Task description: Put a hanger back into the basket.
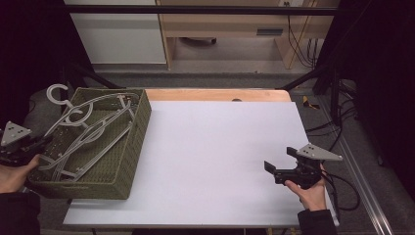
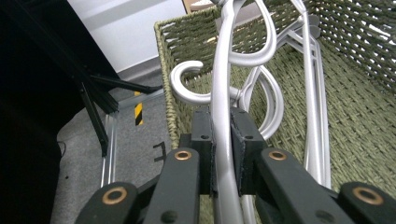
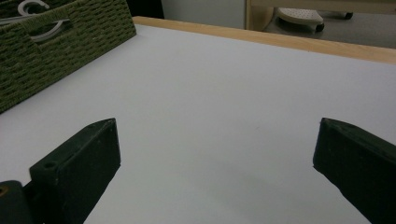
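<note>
A green woven basket [image 1: 133, 147] stands at the table's left end with several grey plastic hangers [image 1: 93, 132] lying in it. My left gripper [image 1: 41, 143] sits at the basket's left rim. In the left gripper view its pads [image 2: 203, 140] are shut on the bar of one grey hanger [image 2: 223, 93], whose hook curls above the basket wall [image 2: 187, 37]. My right gripper [image 1: 278, 161] rests low over the white table top [image 1: 220, 147] at the right, held in a hand. Its jaws stand wide open with nothing between them, as the right gripper view [image 3: 217, 154] shows.
A wooden strip [image 1: 220, 94] edges the table's far side. Beyond it stand a white cabinet [image 1: 117, 34] and a wooden desk [image 1: 230, 29]. Black frame bars and cables [image 1: 337, 122] run along the right. In the right gripper view, the basket [image 3: 56, 51] stands at top left.
</note>
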